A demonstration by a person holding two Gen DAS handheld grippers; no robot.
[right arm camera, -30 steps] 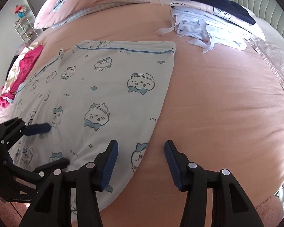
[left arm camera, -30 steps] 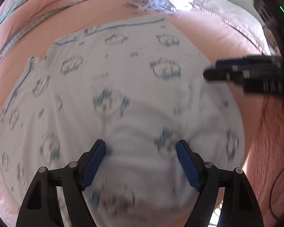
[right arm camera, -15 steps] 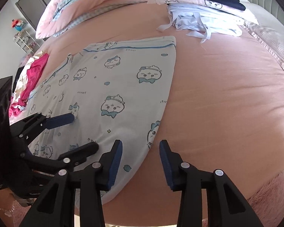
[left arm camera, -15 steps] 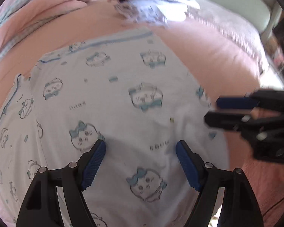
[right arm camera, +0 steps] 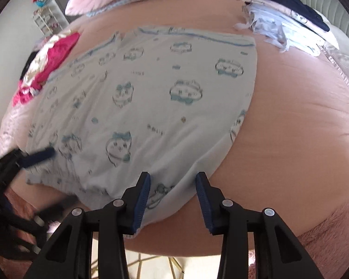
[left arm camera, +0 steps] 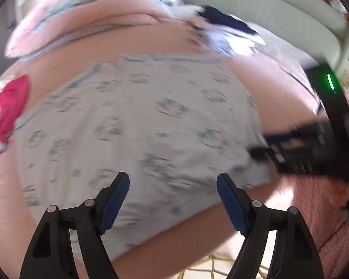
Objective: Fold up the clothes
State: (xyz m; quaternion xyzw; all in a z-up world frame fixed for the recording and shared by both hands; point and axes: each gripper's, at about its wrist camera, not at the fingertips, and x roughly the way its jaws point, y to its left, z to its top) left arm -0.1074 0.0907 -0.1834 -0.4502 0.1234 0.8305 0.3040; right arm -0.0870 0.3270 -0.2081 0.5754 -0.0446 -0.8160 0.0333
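On the pink bed (left arm camera: 165, 39), left view: soft pale-blue printed garment (left arm camera: 137, 125) lies flat, long axis running from near edge to far piped hem; left gripper (left arm camera: 173, 186) jaws apart above it. Right view: right gripper (right arm camera: 172, 186) jaws apart, straddling the garment's crumpled near edge.

Both wrist views look steeply down, close over the bed (right arm camera: 290, 116), sharing the printed garment (left arm camera: 139, 121) (right arm camera: 151, 97).
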